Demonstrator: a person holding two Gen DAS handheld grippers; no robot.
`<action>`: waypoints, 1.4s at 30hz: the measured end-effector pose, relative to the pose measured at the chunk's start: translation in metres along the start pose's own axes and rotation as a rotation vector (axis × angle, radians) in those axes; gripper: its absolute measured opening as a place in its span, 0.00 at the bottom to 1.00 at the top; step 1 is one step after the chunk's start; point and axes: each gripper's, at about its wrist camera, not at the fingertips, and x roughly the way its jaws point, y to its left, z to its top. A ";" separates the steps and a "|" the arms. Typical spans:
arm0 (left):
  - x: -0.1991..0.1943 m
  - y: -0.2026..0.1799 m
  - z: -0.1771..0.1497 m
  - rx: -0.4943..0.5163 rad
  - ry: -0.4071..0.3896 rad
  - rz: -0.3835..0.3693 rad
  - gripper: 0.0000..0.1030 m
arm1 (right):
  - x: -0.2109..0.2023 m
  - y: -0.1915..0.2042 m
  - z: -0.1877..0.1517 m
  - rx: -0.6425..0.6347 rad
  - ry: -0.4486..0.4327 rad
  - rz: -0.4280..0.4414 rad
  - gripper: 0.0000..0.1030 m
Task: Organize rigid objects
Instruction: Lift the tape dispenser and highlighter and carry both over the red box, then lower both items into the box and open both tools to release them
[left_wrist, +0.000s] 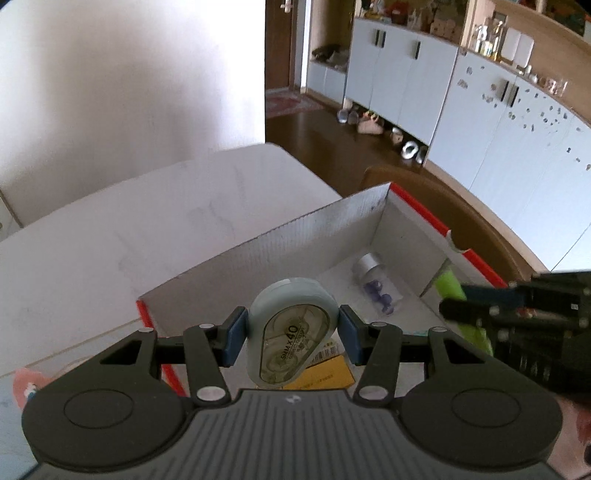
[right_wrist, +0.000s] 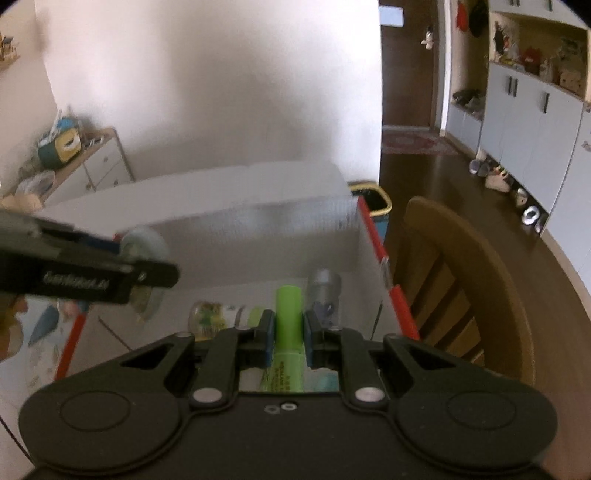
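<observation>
Left gripper (left_wrist: 291, 334) is held above the near end of the open cardboard box (left_wrist: 295, 236), aimed forward and slightly down. Its blue pads (left_wrist: 235, 338) are closed against both sides of a pale blue correction tape dispenser (left_wrist: 291, 328). The dispenser stands on edge, rounded end away from the camera, tapered end toward it; its long axis runs along the fingers. The label reads "5MM x 40".

Right gripper (right_wrist: 289, 338) is also over the box (right_wrist: 258, 236), near its right wall, pointing forward. Its pads (right_wrist: 266, 339) are narrowly closed on a green highlighter (right_wrist: 289, 321). The highlighter's long axis lies along the fingers, cap end away from the camera, printed barrel toward it.

In the left wrist view the right gripper (left_wrist: 458, 304) enters from the right with the highlighter (left_wrist: 448, 284) at the box's right wall.

Inside the box, on the floor by the right wall, lies a clear vial with a silver cap (left_wrist: 375, 282), holding purple items. A yellow card (left_wrist: 325, 373) lies beneath the dispenser.
</observation>
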 end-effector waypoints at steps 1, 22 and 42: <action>0.005 -0.001 0.001 0.003 0.013 0.002 0.50 | 0.004 0.001 -0.002 -0.008 0.011 0.000 0.15; 0.061 -0.002 -0.002 -0.021 0.162 0.071 0.50 | 0.048 -0.002 -0.011 -0.065 0.161 0.012 0.15; 0.062 -0.004 -0.012 -0.080 0.237 0.049 0.51 | 0.043 -0.010 -0.012 -0.037 0.178 0.026 0.36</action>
